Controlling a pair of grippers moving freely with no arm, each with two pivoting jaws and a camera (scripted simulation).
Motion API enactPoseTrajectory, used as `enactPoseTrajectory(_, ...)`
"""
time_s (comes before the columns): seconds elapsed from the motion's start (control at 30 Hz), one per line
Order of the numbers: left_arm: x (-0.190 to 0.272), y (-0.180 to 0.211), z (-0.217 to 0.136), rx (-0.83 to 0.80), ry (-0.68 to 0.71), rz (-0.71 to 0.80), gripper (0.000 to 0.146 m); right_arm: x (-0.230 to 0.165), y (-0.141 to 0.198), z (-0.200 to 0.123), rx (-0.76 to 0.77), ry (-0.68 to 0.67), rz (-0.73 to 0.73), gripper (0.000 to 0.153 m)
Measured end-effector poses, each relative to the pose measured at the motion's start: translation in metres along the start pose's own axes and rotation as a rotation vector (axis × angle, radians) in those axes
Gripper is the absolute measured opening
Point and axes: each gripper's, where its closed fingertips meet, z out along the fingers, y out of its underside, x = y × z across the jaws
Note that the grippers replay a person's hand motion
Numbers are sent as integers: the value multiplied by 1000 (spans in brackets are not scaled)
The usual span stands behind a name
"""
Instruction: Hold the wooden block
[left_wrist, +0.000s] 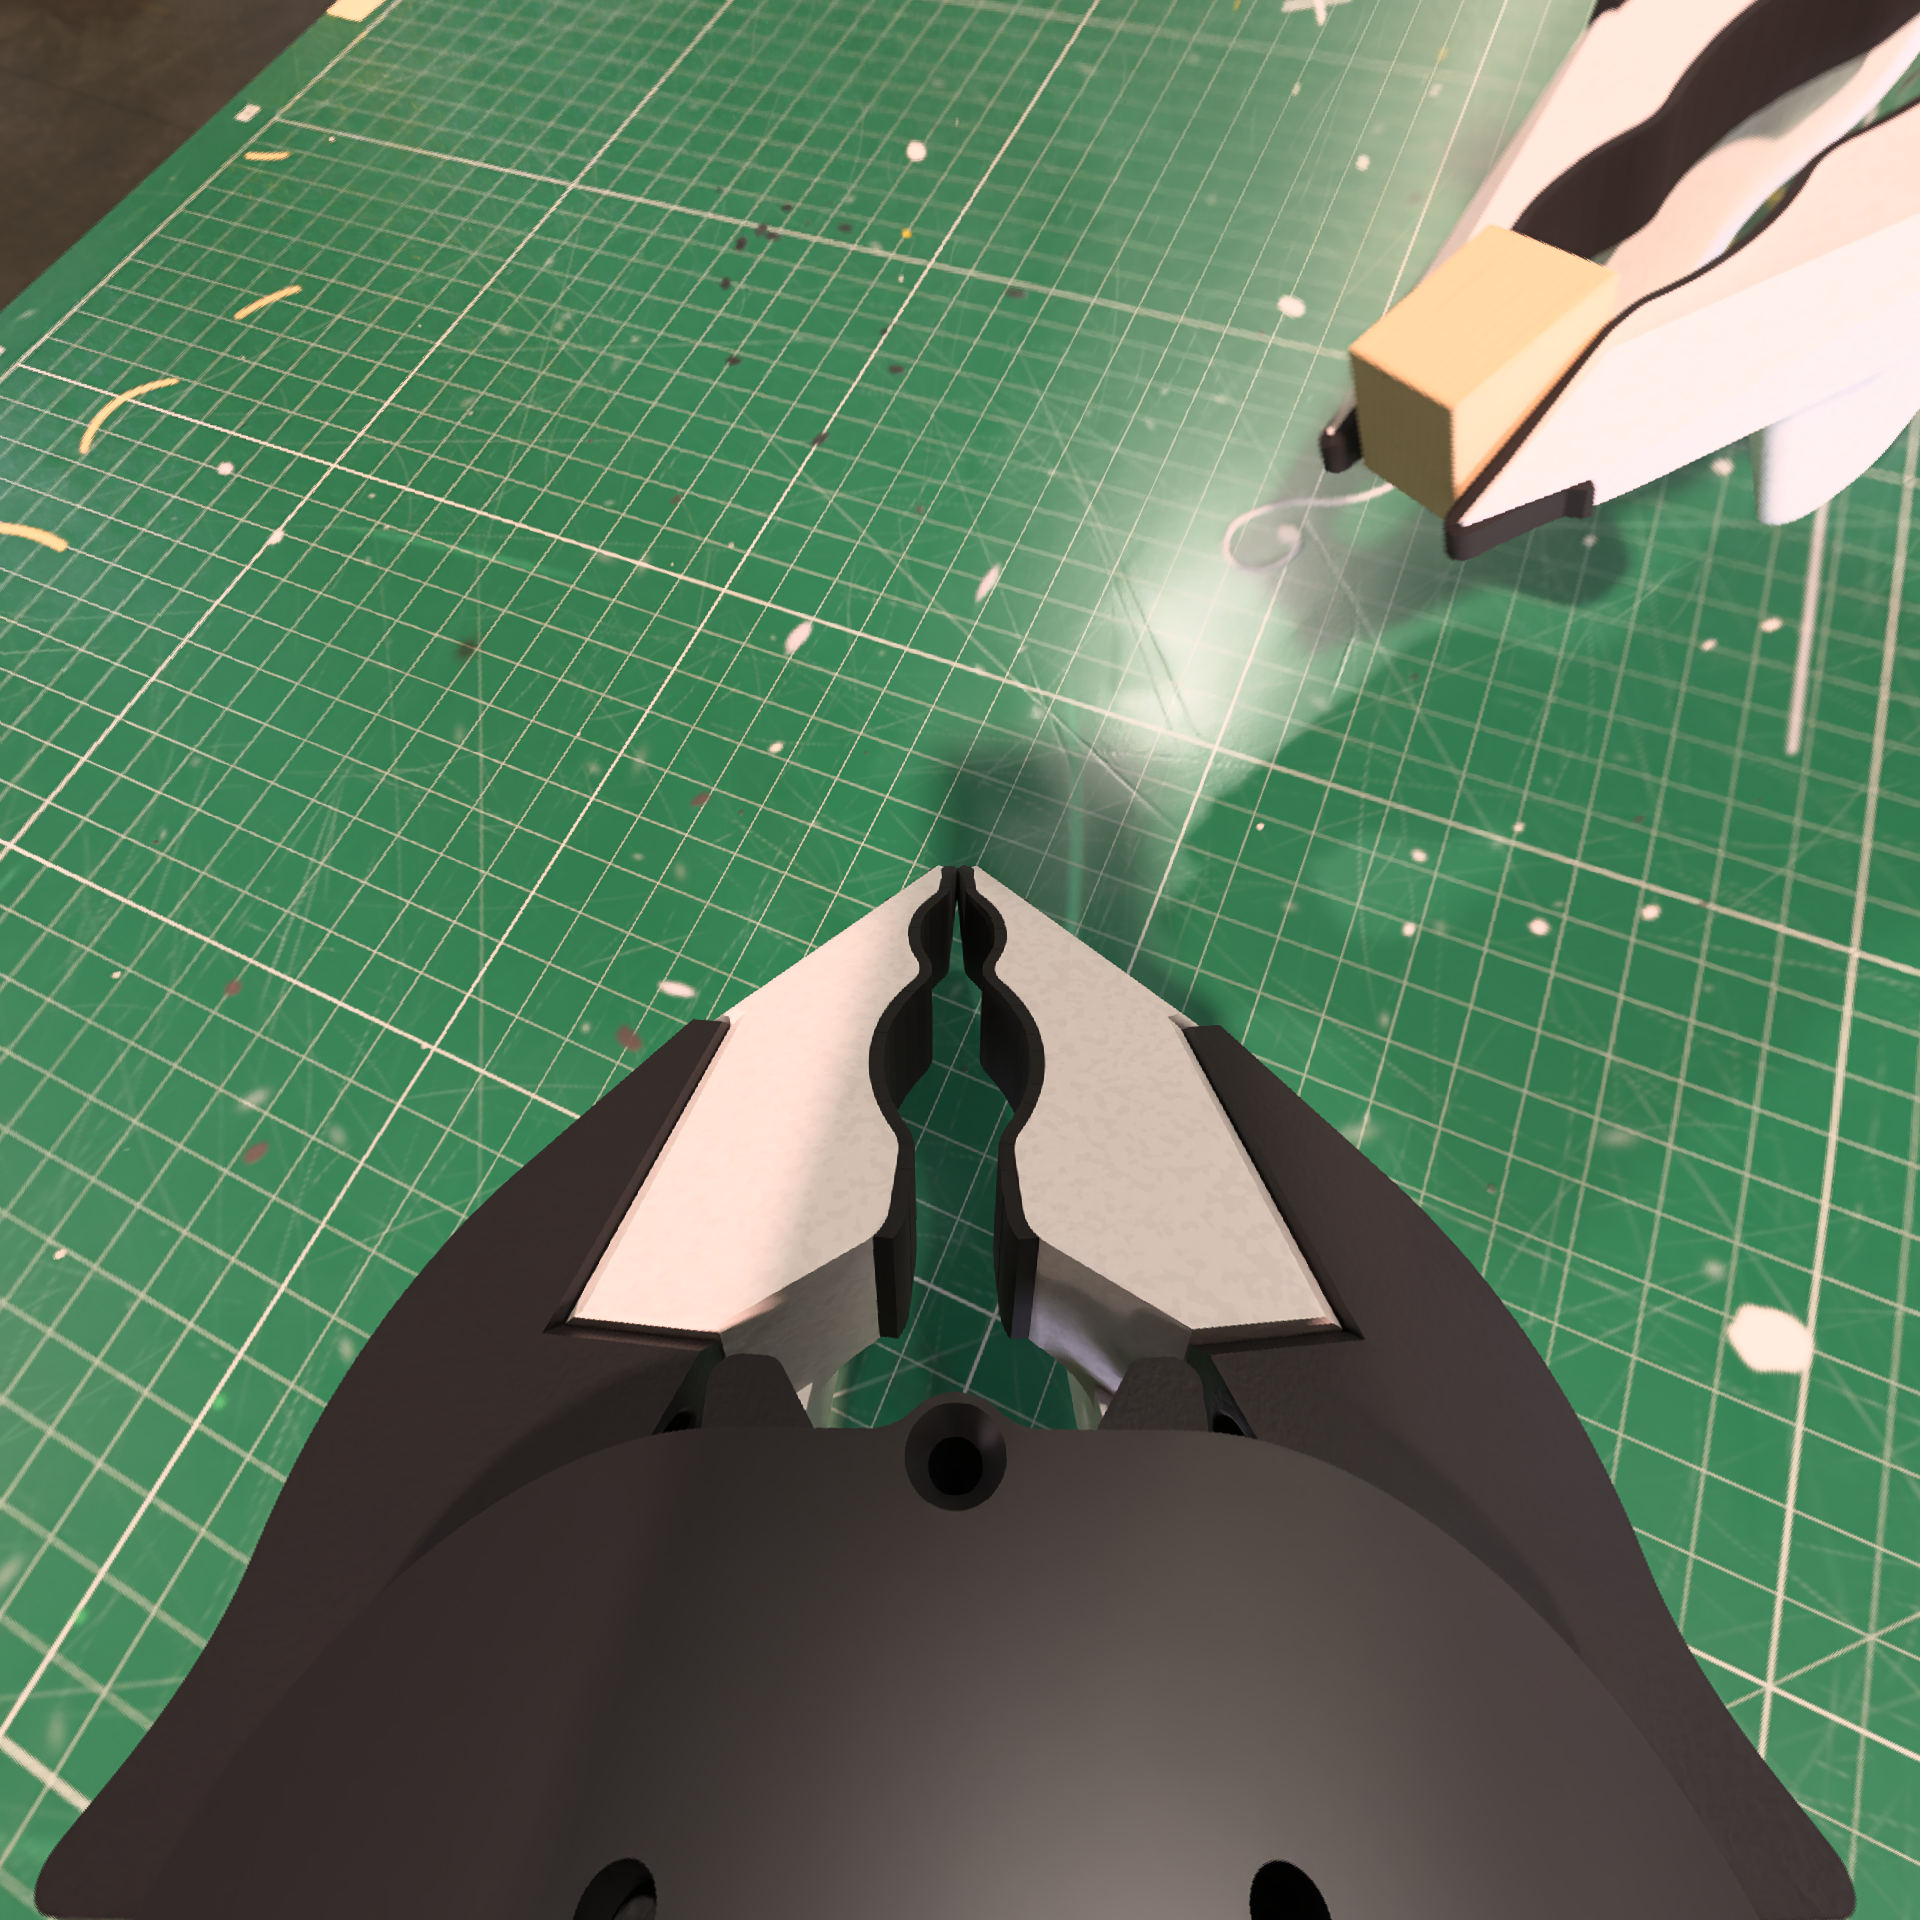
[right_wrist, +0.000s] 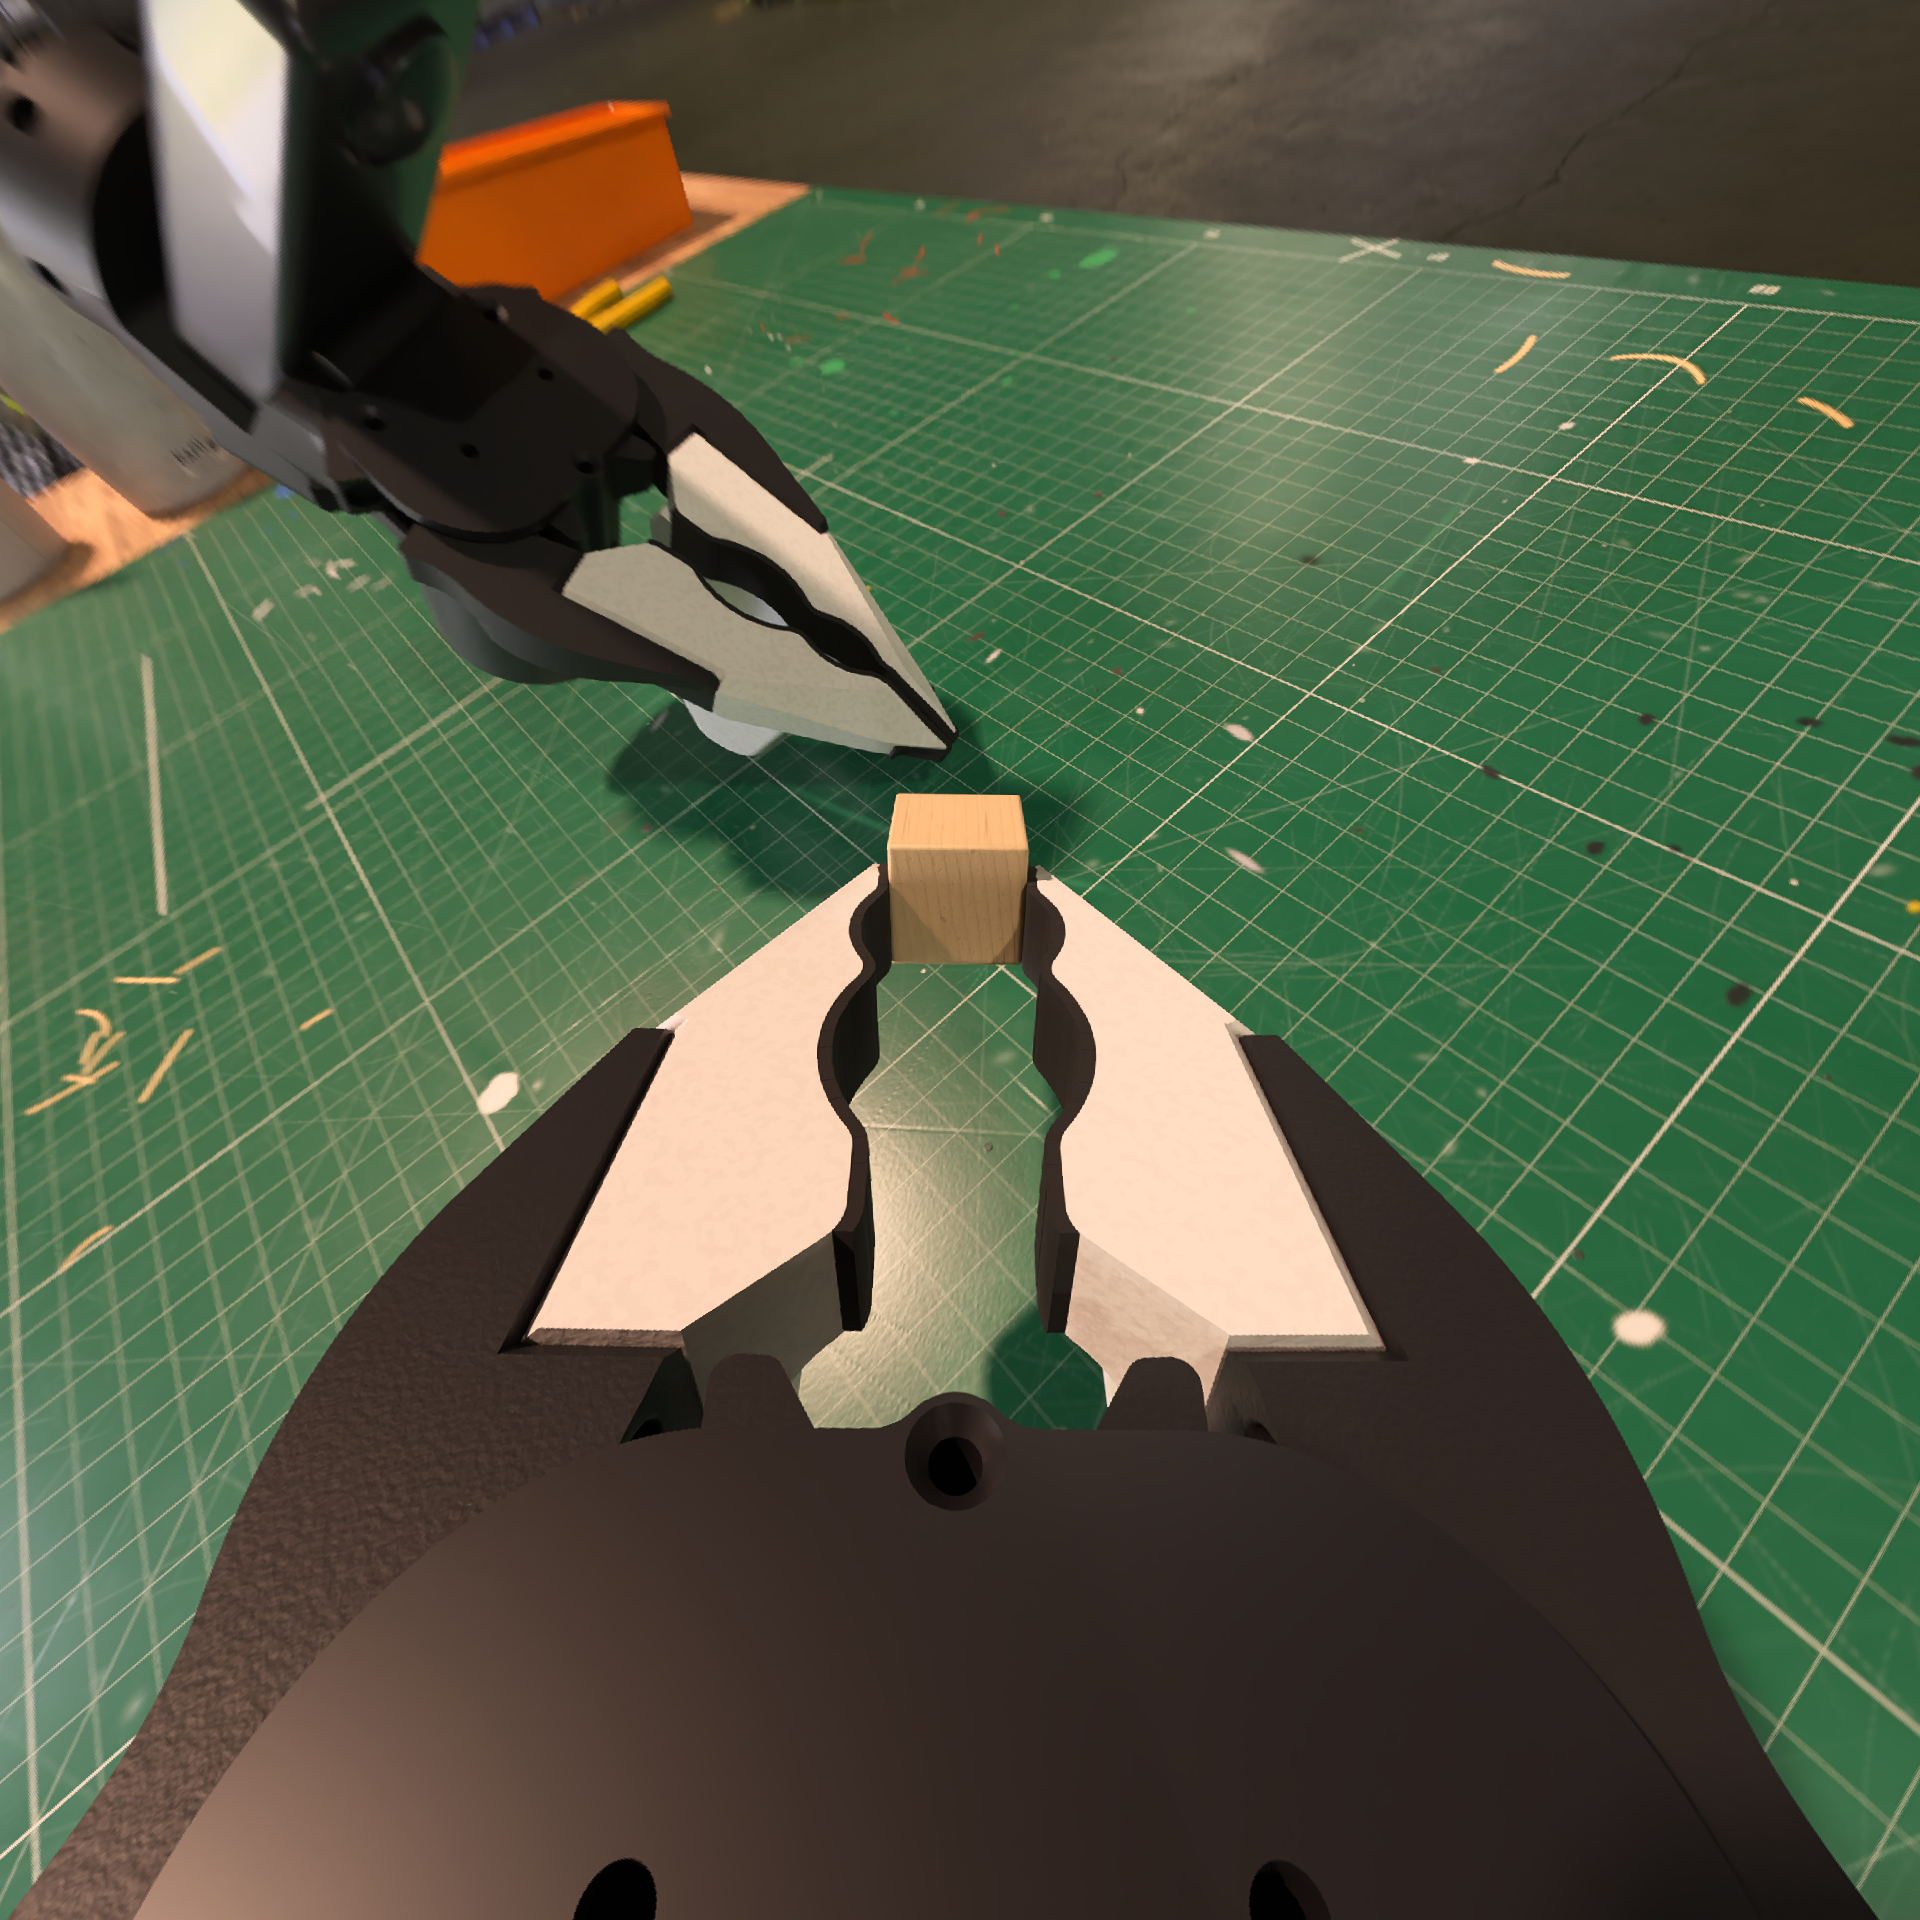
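Note:
A small light wooden block (right_wrist: 957, 894) sits between the tips of my right gripper (right_wrist: 957, 902), which is shut on it low over the green cutting mat (right_wrist: 1351, 727). In the left wrist view the same block (left_wrist: 1475, 364) shows at the upper right, pinched by the right gripper (left_wrist: 1460, 488). My left gripper (left_wrist: 957, 873) is shut and empty, its tips together just above the mat. In the right wrist view the left gripper (right_wrist: 940, 740) points at the block from the upper left, a short gap away.
An orange box (right_wrist: 556, 197) and yellow sticks (right_wrist: 623, 301) lie at the mat's far left edge. A grey container (right_wrist: 135, 457) stands on the wooden strip at left. Dark floor (right_wrist: 1351, 104) lies beyond the mat. Paint specks and small scraps dot the mat.

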Motion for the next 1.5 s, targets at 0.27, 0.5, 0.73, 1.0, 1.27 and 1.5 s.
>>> enactPoseTrajectory(0.27,-15,8,0,-61,-117,51,0,0,0,33,-171,57,-132,24)
enactPoseTrajectory(0.5,-30,14,3,-88,-195,14,0,-4,-3,55,-203,39,-143,24)
enactPoseTrajectory(0.73,-26,14,3,-80,-163,20,0,-12,2,69,-245,36,-193,24)
enactPoseTrajectory(1.0,-26,14,3,-78,-155,5,0,-18,2,72,-256,23,-242,24)
enactPoseTrajectory(1.27,-25,14,3,-76,-147,5,0,-14,1,74,-269,35,-299,24)
enactPoseTrajectory(1.5,-25,14,3,-75,-143,9,0,-16,2,75,-287,32,-328,24)
